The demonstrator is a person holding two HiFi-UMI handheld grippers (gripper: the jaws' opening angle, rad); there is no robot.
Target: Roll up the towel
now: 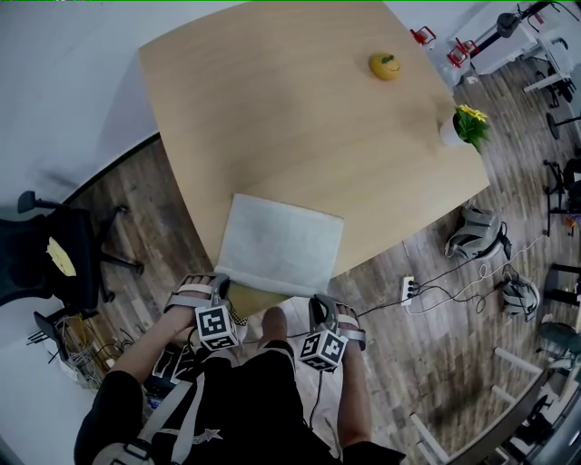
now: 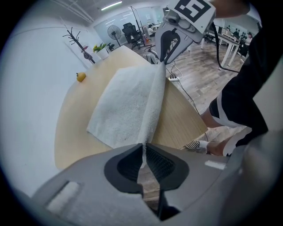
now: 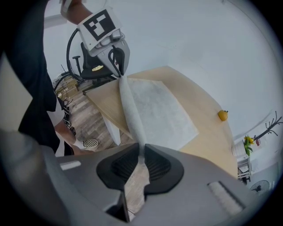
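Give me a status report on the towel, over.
Left gripper and right gripper shut on near corners of towel. Near edge lifted, rest flat on table. Fruit and potted plant far off.

This looks like an open-plan office or lab. A black swivel office chair (image 1: pixel 54 259) stands on the brown wood-plank floor (image 1: pixel 436 363), where a white power strip (image 1: pixel 409 290) also lies. White desks (image 2: pixel 231 42), a standing fan (image 2: pixel 114 32) and ceiling strip lights (image 2: pixel 110 5) fill the room beyond.

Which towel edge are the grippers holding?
The near edge of the towel: left gripper and right gripper each pinch a corner. The far edge lies flat on the table.
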